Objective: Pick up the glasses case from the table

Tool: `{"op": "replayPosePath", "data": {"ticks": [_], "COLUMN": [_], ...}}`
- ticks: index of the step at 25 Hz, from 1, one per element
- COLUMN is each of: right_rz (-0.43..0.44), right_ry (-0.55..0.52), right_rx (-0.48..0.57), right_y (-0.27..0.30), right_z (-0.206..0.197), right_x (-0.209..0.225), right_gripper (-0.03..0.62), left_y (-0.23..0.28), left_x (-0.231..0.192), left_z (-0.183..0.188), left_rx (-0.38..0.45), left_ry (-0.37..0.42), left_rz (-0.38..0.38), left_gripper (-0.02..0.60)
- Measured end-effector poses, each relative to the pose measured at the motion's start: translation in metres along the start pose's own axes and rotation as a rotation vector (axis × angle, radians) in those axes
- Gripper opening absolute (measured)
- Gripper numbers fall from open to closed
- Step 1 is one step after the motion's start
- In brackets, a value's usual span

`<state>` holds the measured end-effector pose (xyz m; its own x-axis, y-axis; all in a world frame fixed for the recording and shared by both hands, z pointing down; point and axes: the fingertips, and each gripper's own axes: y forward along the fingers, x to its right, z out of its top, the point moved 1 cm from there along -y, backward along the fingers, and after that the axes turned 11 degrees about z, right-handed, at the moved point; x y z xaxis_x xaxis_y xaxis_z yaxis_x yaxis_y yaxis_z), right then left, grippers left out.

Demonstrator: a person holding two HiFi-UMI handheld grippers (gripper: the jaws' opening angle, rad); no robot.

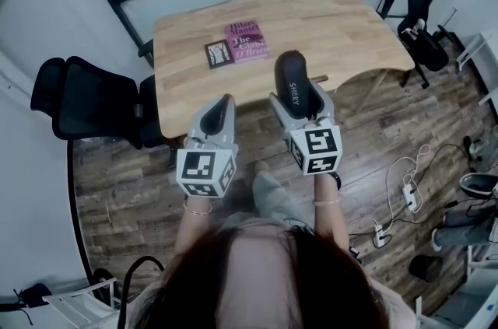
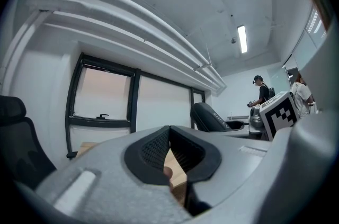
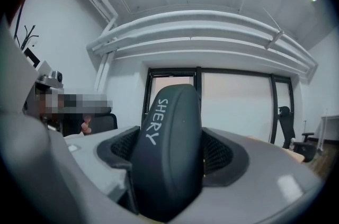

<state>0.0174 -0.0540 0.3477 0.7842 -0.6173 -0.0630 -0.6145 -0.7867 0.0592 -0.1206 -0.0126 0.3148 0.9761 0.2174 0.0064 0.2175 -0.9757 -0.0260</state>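
Observation:
The glasses case (image 1: 294,85) is a black oval hard case with "SHERY" in white letters. My right gripper (image 1: 296,96) is shut on it and holds it up, off the wooden table (image 1: 342,24), over the table's near edge. In the right gripper view the case (image 3: 169,133) stands upright between the two dark pads of the right gripper (image 3: 172,164) and fills the middle of the view. My left gripper (image 1: 225,103) is beside it on the left, jaws together with nothing in them. In its own view the left gripper (image 2: 169,135) shows its pads meeting at the tips.
A pink book (image 1: 246,40) and a small dark booklet (image 1: 218,53) lie on the table's left half. A black office chair (image 1: 85,110) stands left of the table, another chair (image 1: 420,40) at the right. Cables and a power strip (image 1: 405,191) lie on the floor. A person (image 2: 260,95) stands far off.

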Motion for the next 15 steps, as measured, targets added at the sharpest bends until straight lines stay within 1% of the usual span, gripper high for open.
{"op": "replayPosePath", "data": {"ticks": [15], "right_rz": [0.001], "right_ry": [-0.024], "right_rx": [0.011], "right_y": [-0.013], "right_z": [0.004], "right_x": [-0.003], "right_gripper": [0.362], "left_y": [-0.004], "left_x": [0.008], "left_z": [0.001], "left_rx": [0.007], "left_ry": [0.002], "left_rz": [-0.003], "left_gripper": [0.009]}}
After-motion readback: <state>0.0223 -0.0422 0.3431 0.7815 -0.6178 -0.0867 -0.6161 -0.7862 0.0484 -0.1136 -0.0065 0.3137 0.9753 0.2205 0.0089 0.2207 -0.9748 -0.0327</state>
